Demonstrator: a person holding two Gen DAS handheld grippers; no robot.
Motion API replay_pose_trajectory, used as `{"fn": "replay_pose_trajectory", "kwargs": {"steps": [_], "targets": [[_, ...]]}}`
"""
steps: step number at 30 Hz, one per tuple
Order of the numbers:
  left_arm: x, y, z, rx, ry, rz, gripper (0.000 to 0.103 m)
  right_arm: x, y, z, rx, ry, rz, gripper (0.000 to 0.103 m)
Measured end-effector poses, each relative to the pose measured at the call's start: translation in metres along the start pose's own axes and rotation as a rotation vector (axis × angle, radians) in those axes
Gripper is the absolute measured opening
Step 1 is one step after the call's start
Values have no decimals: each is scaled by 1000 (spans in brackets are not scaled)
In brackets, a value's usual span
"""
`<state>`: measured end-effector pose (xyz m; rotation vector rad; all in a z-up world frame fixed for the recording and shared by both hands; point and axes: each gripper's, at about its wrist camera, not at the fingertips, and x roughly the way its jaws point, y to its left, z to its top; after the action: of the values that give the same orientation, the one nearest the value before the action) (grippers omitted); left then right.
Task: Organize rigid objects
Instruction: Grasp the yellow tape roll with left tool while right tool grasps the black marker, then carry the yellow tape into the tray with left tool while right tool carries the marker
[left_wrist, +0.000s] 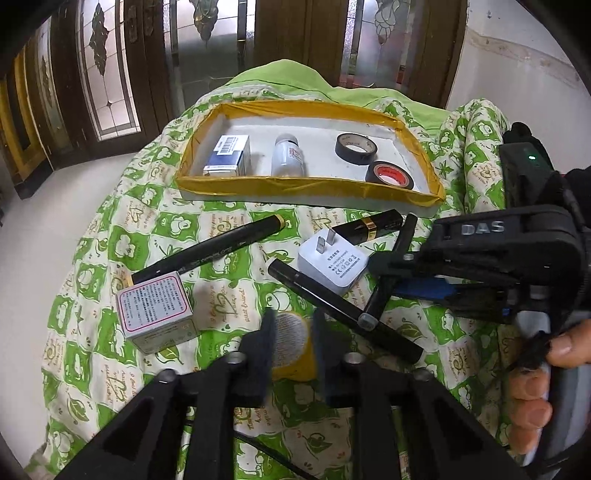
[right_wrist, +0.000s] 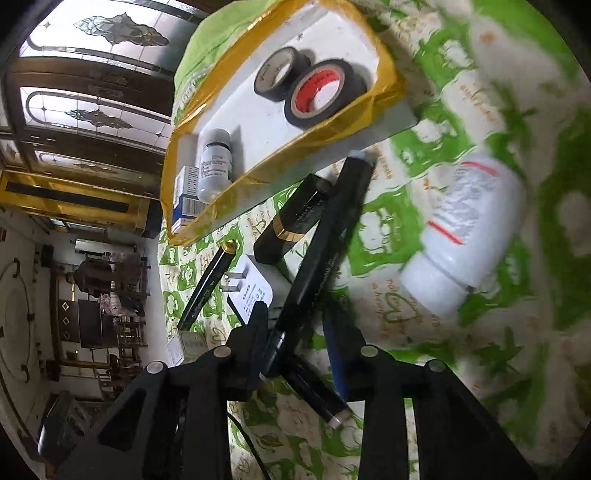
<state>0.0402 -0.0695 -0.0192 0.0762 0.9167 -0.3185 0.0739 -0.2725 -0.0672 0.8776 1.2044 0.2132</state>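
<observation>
My left gripper sits low over the green quilt, and its pads press on both sides of a small yellow-and-white container. My right gripper comes in from the right, held by a hand. Its jaws stand open around a black marker that rests against one finger, with a gap to the blue pad. That marker crosses a second black pen. Beside them lie a white plug charger, a black-and-gold lipstick, a gold-banded pen and a pink-bordered box.
A yellow-taped tray at the back holds a blue-and-white box, a white bottle and two black tape rolls. Another white bottle lies blurred on the quilt to the right. Wooden glazed doors stand behind, with pale floor at left.
</observation>
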Motion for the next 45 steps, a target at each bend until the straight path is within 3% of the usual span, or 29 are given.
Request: {"fn": "replay_pose_trajectory", "kwargs": {"steps": [1, 2, 5, 11, 17, 23, 27, 32, 41, 45], "targets": [[1, 1, 0, -4, 7, 5, 50, 5, 2, 1, -2, 0, -6, 31], [2, 2, 0, -8, 8, 7, 57, 7, 3, 2, -7, -4, -15, 28], [3, 4, 0, -20, 15, -3, 58, 7, 7, 2, -27, -12, -15, 22], [13, 4, -3, -25, 67, -24, 58, -13, 7, -1, -41, -27, 6, 19], [14, -8, -5, 30, 84, -33, 58, -39, 12, -4, -114, -83, -3, 16], [17, -27, -8, 127, 94, 6, 58, -41, 13, -9, -155, -84, -74, 16], [22, -42, -11, 210, 104, 76, 58, -33, 11, -10, -168, -72, -119, 15], [35, -55, -14, 282, 133, 117, 37, -27, 8, -10, -181, -69, -164, 15], [32, -51, -8, 252, 94, 91, 34, -22, 16, -6, -205, -85, -172, 15], [19, -23, 2, 96, 66, -18, 34, -35, 29, -5, -254, -120, -132, 15]]}}
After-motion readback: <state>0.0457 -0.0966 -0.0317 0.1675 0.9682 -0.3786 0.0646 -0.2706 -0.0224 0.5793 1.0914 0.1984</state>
